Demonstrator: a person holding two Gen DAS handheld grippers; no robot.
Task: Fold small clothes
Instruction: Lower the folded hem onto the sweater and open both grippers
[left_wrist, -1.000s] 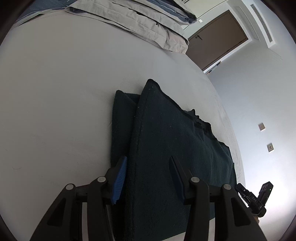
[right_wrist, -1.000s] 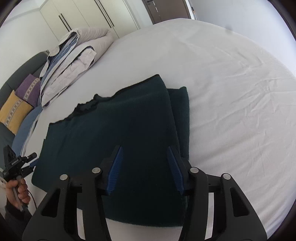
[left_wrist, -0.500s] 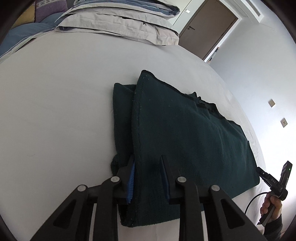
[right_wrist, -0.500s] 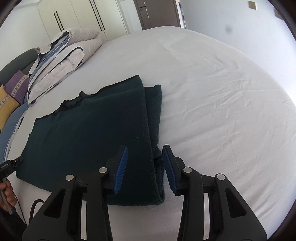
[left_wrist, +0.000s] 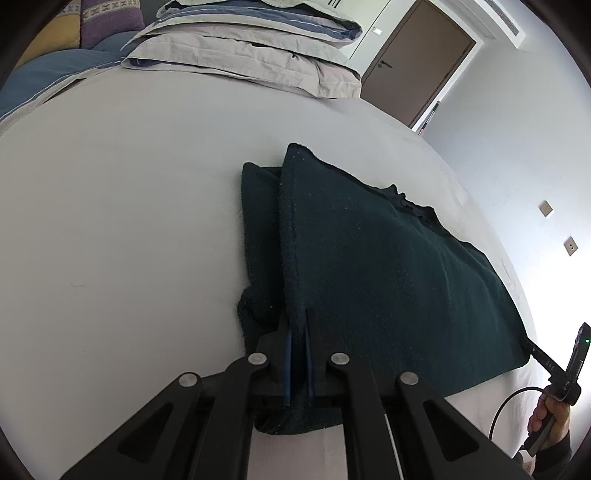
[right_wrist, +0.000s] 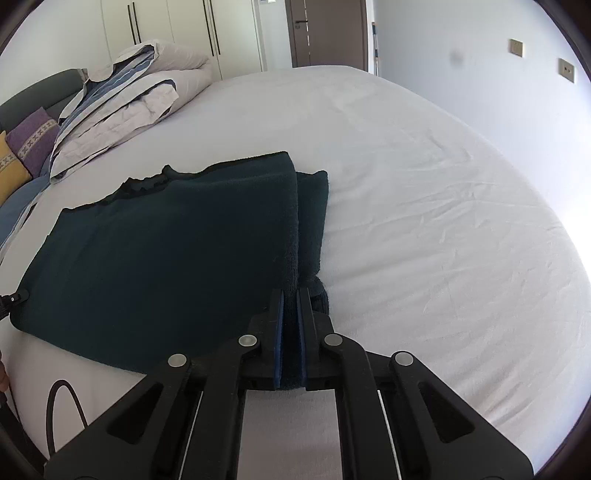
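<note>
A dark green garment (left_wrist: 388, 277) lies flat on the white bed, with a narrower folded layer showing along one side. In the left wrist view my left gripper (left_wrist: 298, 321) is at its near left corner. The jaws are closing tight there, and the blue pads press on the raised fold edge. In the right wrist view the same garment (right_wrist: 166, 251) spreads to the left. My right gripper (right_wrist: 290, 295) pinches the fold at the near right corner, its jaws likewise closing onto the cloth. A hand (left_wrist: 550, 417) at the far right holds that gripper's handle.
Folded grey and blue bedding (right_wrist: 129, 103) is stacked at the head of the bed, beside purple and yellow cushions (right_wrist: 33, 136). Bare white sheet (right_wrist: 424, 221) stretches right of the garment. A brown door (left_wrist: 417, 59) stands beyond. A black cable (right_wrist: 62, 406) loops at the near left.
Both grippers slid from over the garment's middle to its side fold edges and went from open to shut on the cloth.
</note>
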